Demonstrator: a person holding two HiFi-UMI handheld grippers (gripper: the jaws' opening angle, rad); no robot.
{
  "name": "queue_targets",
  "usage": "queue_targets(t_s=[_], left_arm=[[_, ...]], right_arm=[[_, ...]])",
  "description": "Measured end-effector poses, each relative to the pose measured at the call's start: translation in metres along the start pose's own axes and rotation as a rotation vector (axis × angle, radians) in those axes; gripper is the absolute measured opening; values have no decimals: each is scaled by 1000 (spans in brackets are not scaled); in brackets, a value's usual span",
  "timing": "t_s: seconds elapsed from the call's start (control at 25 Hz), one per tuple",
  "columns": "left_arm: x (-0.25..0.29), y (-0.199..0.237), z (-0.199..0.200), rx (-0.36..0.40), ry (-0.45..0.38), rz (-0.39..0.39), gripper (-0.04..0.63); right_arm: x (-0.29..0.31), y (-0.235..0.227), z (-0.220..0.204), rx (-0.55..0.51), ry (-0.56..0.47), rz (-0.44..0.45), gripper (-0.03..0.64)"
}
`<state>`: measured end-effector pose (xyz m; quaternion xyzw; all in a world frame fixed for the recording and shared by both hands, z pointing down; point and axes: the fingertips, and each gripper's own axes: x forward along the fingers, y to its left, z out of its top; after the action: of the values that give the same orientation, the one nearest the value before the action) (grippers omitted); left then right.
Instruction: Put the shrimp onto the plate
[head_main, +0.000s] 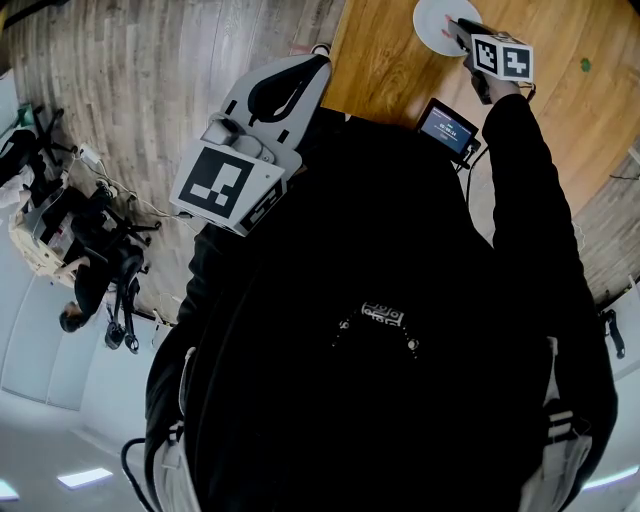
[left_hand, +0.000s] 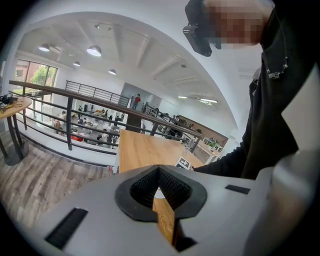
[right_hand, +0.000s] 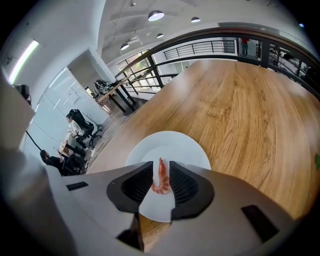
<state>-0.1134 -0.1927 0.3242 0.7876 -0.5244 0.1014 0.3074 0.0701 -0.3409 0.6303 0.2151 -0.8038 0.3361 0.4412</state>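
Right claw (right_hand: 161, 164): released, pads apart on either side of the shrimp (right_hand: 160, 183), not pressing it.
Shrimp: curled, orange-pink, lying on the white plate (right_hand: 182, 147).
Plate: on the wooden table (right_hand: 240, 105).
Left claw (left_hand: 159, 169): clenched, tips together, empty, well apart from the plate.

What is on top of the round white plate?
A curled orange shrimp lies over the middle of the round white plate, between the parted jaws of the right claw. The claw's grey body covers the plate's near edge.
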Motion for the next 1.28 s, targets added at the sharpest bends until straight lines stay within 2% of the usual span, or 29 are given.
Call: queue_targets(t_s=[0.2,0.44,0.64,0.76,0.88,0.96,1.04,1.16,1.28], left_arm=[[0,10,2,4,-8,1,6],[-11,4,0,31,-8,-39,6],[3,-2,14,86,-32,-111,6],[23,3,34,137,-51,-164,6],[39,1,38,184,-57,-210,6],[49,-4,39,222,-65,-242,6],[58,-9,43,256,-74,-271,6],[66,-10,56,298,-87,-321,6],[70,-13,69,335,-94,-379,6]], right_arm=[[4,1,8,-27,-22,-29,140],[-18,12,9,9,-89,-48,140],[-65,23,29,49,-228,-52,140],[-95,22,52,39,-299,-87,140],[-130,31,66,31,-386,-106,138],[-157,39,71,20,-450,-132,120],[-183,50,76,-1,-507,-162,74],[-220,82,96,-43,-598,-189,28],[-255,120,116,-123,-689,-210,20]])
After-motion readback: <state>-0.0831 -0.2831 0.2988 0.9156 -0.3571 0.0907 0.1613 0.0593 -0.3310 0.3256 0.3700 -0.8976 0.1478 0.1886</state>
